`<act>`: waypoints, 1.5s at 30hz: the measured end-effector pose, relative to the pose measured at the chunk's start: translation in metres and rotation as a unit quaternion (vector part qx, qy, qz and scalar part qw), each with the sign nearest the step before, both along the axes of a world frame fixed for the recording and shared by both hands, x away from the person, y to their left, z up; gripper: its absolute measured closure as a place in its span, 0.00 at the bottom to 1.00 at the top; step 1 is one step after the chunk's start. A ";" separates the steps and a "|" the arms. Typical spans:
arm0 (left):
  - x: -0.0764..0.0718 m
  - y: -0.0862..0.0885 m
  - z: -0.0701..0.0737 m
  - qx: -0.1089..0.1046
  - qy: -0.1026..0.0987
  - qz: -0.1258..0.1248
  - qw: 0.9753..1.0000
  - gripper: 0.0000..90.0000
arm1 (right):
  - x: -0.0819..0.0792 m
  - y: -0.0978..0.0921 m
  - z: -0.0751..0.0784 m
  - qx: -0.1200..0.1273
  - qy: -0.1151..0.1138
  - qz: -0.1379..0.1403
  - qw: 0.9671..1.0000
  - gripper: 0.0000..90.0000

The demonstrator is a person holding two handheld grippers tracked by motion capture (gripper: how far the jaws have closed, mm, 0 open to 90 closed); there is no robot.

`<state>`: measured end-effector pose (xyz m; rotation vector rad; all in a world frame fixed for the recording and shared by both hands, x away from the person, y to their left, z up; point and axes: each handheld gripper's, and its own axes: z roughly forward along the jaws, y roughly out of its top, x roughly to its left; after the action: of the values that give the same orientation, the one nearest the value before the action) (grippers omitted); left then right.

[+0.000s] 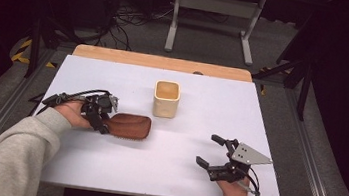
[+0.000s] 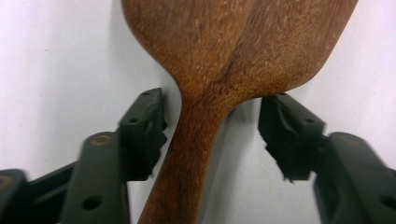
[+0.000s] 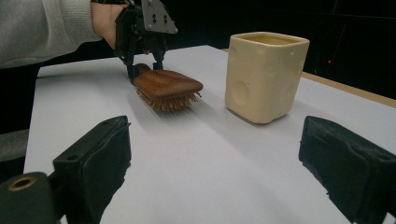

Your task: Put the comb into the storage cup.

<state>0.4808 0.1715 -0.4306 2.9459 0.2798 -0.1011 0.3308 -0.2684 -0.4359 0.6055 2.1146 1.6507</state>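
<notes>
The left gripper [image 1: 101, 114] straddles the neck of a wooden hairbrush [image 1: 129, 125], its jaws apart on either side of the handle and not yet clamped. The brush lies bristles down on the white table [image 1: 103, 170], near a cream cup [image 1: 166, 98]. This looks like the grasping step; closing squarely on the handle comes next. The right gripper [image 1: 212, 150] waits open, well apart, holding nothing.
</notes>
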 end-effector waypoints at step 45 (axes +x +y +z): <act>-0.030 0.020 0.045 -0.127 -0.052 0.015 0.990 0.81 | 0.000 -0.002 -0.001 0.006 0.006 0.000 1.000 0.11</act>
<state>0.4506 0.1913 -0.3852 2.6832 0.2732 0.0214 0.3312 -0.2702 -0.4370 0.6209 2.1160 1.6641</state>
